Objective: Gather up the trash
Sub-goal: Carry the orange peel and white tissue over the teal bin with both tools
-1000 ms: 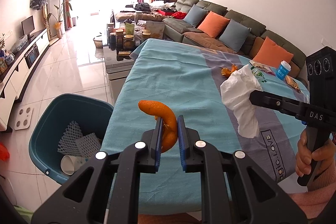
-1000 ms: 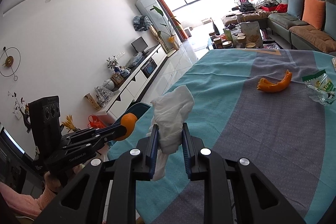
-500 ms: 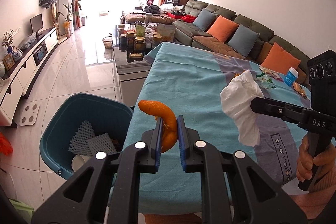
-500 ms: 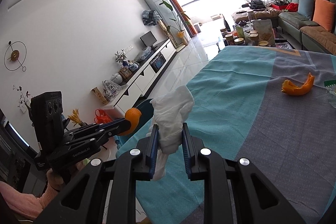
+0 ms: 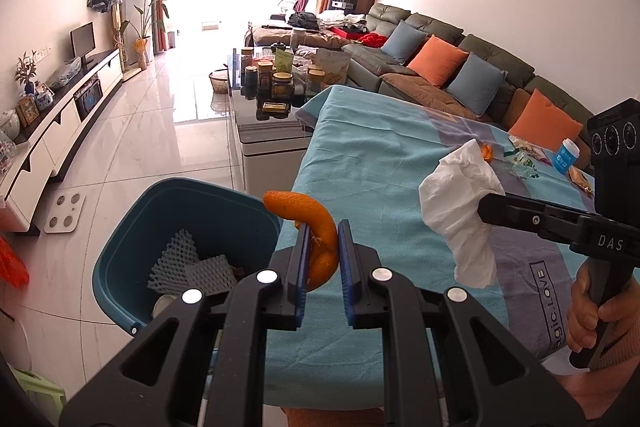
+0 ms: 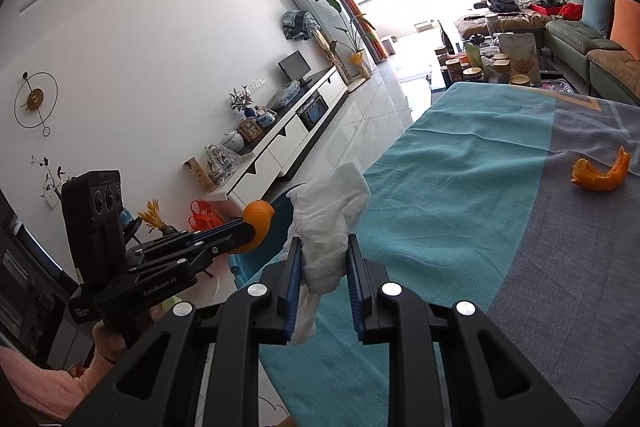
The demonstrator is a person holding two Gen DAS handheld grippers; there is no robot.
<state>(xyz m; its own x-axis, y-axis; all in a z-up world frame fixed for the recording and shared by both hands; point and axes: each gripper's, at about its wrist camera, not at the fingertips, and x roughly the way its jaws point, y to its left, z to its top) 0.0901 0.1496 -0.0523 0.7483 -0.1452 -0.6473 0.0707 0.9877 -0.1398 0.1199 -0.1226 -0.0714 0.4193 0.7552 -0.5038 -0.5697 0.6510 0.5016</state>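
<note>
Left gripper point(image 5: 323, 247) clamped on a curled strip of orange peel point(image 5: 316, 227), held at the near edge of the table point(image 5: 360, 163), just beside the rim of the teal trash bin point(image 5: 132, 259) on the floor. Right gripper point(image 6: 323, 267) clamped on a crumpled white tissue point(image 6: 328, 223), up over the teal-and-grey tablecloth point(image 6: 460, 195), near the same table edge.

Bin contents visible: two white foam nets point(image 5: 188, 263) and one pale cup-like item, partly hidden by the left gripper's fingers.

On the table, well apart from both grippers: one loose peel piece point(image 6: 600, 175), one clear plastic wrapper point(image 5: 524, 163), one blue-capped bottle point(image 5: 566, 155). A further snack packet at the far edge was too small to make out.

Beyond the table: a low glass coffee table point(image 5: 264, 125) crowded with jars, a sofa point(image 5: 460, 67) with four cushions in the left wrist view, two orange and two blue, and a white TV cabinet point(image 5: 52, 131) along the wall. One bathroom scale point(image 5: 64, 213) lay on the floor near the bin.
</note>
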